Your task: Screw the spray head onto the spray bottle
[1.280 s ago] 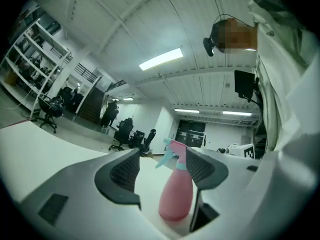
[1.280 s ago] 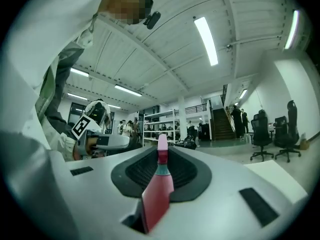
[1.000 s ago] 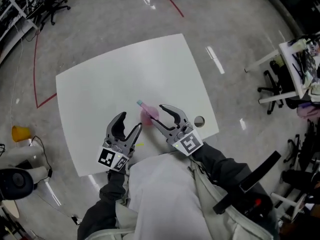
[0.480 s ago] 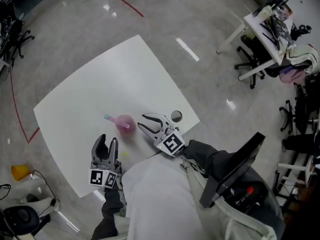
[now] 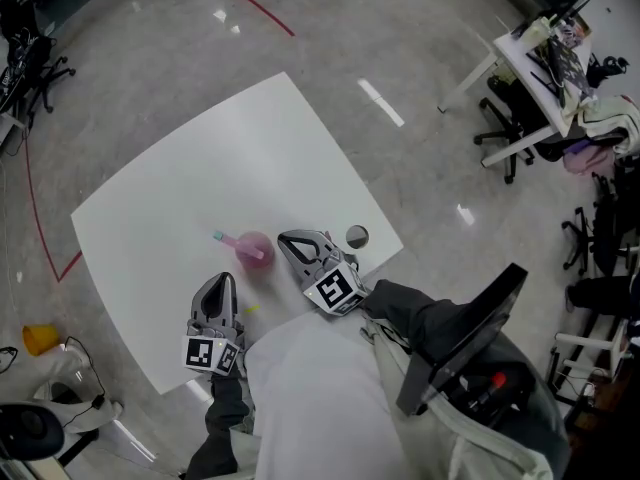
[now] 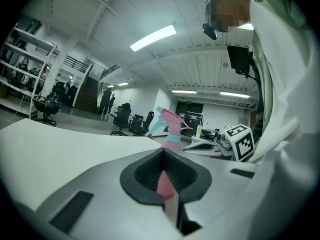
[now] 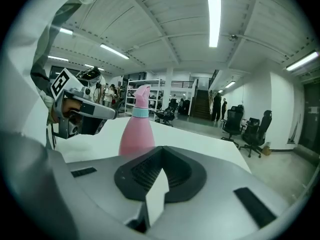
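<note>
Standing spray bottle point(image 5: 253, 249): upright and pink on the white table point(image 5: 200, 168), near its front edge, between the two grippers.
Left gripper point(image 5: 219, 286): at the near edge, clear of the bottle; jaws have just been closing and now meet on nothing.
Right gripper point(image 5: 288, 241): just beside the bottle; jaws likewise just closed together, empty.
Open room: bare tabletop beyond the bottle, grey floor all round.
Hard to make out: whether the spray head point(image 6: 172, 123) on top is screwed tight; the bottle's base, hidden behind the jaws in both gripper views.
</note>
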Motion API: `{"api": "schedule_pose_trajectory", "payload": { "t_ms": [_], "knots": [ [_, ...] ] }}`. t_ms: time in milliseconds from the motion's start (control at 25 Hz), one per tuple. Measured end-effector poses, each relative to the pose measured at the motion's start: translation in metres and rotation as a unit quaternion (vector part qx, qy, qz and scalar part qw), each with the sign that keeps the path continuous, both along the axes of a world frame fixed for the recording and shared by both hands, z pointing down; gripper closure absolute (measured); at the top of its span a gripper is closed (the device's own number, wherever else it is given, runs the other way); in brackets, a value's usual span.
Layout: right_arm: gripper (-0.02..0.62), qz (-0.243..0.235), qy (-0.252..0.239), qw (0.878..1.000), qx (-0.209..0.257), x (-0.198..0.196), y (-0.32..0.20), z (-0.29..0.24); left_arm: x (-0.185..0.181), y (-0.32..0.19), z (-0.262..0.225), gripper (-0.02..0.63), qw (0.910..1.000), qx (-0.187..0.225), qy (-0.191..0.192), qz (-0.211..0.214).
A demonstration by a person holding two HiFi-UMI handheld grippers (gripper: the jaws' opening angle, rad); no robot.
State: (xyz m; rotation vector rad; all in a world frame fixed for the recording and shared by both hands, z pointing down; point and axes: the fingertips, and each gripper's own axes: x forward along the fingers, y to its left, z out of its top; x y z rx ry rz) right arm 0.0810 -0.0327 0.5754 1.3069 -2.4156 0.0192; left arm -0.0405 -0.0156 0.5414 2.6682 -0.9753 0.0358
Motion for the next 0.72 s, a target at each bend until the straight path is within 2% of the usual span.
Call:
{"api": "schedule_pose_trajectory", "payload": {
  "t_ms": [720],
  "knots": [
    [0.6,0.021,-0.002,1.0,-0.023,0.009,-0.004,0.011,0.006,0.001,0.022,0.6,0.9991,-0.035,-0.018,0.014]
  ]
}}
